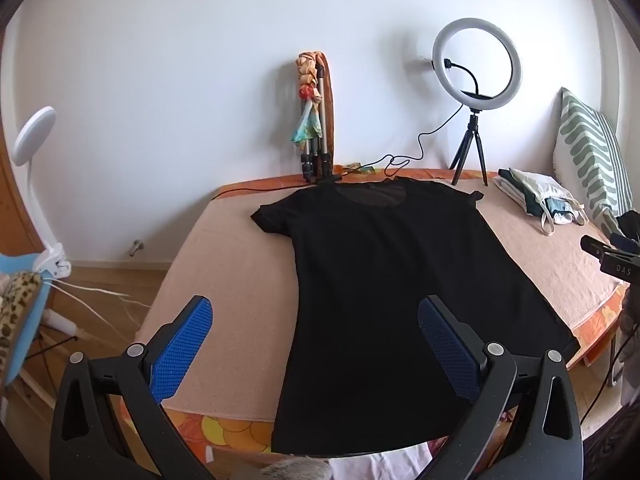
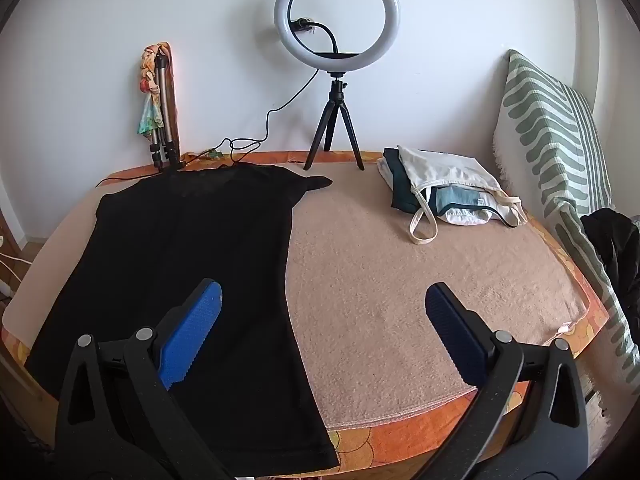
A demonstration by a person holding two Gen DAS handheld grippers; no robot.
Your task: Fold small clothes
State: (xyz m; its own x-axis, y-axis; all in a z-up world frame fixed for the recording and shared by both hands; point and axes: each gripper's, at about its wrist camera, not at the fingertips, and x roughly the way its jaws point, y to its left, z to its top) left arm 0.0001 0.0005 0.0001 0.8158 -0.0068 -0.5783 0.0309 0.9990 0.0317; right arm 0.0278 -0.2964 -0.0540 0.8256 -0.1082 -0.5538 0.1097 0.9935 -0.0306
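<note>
Black t-shirt (image 1: pixel 384 264) flat on blanket (image 2: pixel 420 264) — beneath both spread, empty hand-held grippers

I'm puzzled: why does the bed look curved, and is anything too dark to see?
Left wrist view: fisheye bends the bed's orange edge; the flat black short-sleeved T-shirt shows almost no detail. Right wrist view: same bulge, dark corners, even soft light, unlit white ring light.

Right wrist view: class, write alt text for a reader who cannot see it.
A black T-shirt lies flat on a bed's beige blanket, the open right gripper hovering above its hem. Behind stand a ring light and folded clothes.
</note>
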